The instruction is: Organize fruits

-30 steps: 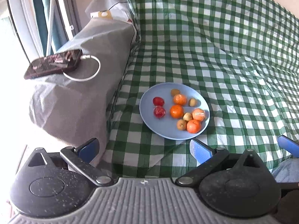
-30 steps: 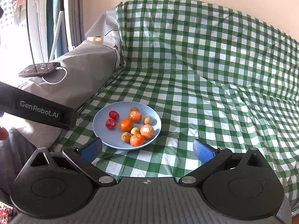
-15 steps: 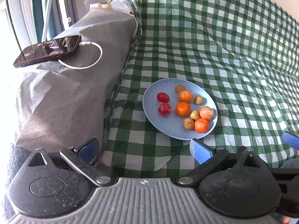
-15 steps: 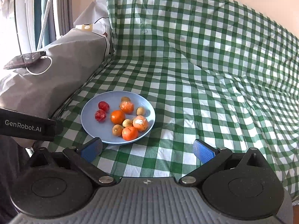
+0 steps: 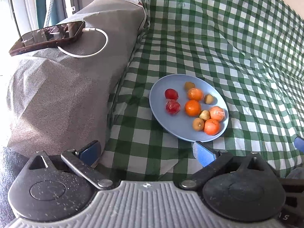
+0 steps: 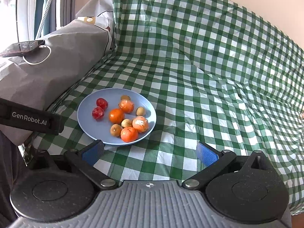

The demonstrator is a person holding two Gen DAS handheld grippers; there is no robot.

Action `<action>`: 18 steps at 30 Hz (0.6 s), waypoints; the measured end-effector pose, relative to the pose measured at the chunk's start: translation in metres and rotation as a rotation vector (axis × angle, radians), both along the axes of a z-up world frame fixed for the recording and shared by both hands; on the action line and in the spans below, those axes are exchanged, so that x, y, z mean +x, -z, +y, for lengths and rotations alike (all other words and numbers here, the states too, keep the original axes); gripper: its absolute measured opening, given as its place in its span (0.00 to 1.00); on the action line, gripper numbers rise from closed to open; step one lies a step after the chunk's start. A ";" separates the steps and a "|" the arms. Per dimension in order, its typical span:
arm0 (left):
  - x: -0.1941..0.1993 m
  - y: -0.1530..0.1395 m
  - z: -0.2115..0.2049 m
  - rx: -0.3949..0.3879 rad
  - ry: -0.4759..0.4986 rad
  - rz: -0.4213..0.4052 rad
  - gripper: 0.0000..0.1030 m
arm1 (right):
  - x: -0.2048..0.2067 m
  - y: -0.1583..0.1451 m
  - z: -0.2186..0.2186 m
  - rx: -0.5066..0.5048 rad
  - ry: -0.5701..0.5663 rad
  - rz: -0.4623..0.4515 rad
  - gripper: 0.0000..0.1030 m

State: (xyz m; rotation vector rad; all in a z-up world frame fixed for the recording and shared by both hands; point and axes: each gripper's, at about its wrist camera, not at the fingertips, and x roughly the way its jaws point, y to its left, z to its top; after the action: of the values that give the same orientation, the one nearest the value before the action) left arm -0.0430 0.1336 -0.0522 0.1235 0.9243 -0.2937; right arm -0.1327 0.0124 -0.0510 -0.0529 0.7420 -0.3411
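Jaws on both grippers stand wide apart and carry nothing. Seen from the left gripper (image 5: 146,151), the blue plate (image 5: 161,117) lies ahead and to the right of the gap, its near rim just beyond the right-hand blue pad. Seen from the right gripper (image 6: 150,150), the same plate lies ahead and to the left, its near rim close above the left pad, so the two grippers look about equally near.

Left to right on the plate: two red fruits (image 6: 99,108), then four oranges (image 6: 116,115) with four small brown fruits (image 6: 115,130) mixed among them, the group crowded toward the plate's right rim. All are roundish, with no long axis to line up on.

Left of the plate rises a grey cushion (image 5: 57,87) bearing a phone (image 5: 47,36) on a white cable. The plate rests on a green checked cloth (image 6: 209,104), soft and creased, which runs up a backrest behind the plate.
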 end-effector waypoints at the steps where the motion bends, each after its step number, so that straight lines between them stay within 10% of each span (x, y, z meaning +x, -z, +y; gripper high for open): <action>1: 0.000 0.000 -0.001 0.005 -0.001 0.002 1.00 | 0.000 0.000 -0.001 0.000 0.000 -0.004 0.99; 18: -0.007 -0.020 -0.010 0.062 0.014 -0.039 1.00 | 0.002 -0.007 -0.002 -0.003 -0.026 -0.030 0.99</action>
State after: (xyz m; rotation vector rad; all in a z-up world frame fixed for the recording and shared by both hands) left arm -0.0495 0.1234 -0.0326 0.1926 0.8945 -0.2749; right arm -0.1306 0.0106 -0.0435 -0.0600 0.7103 -0.3178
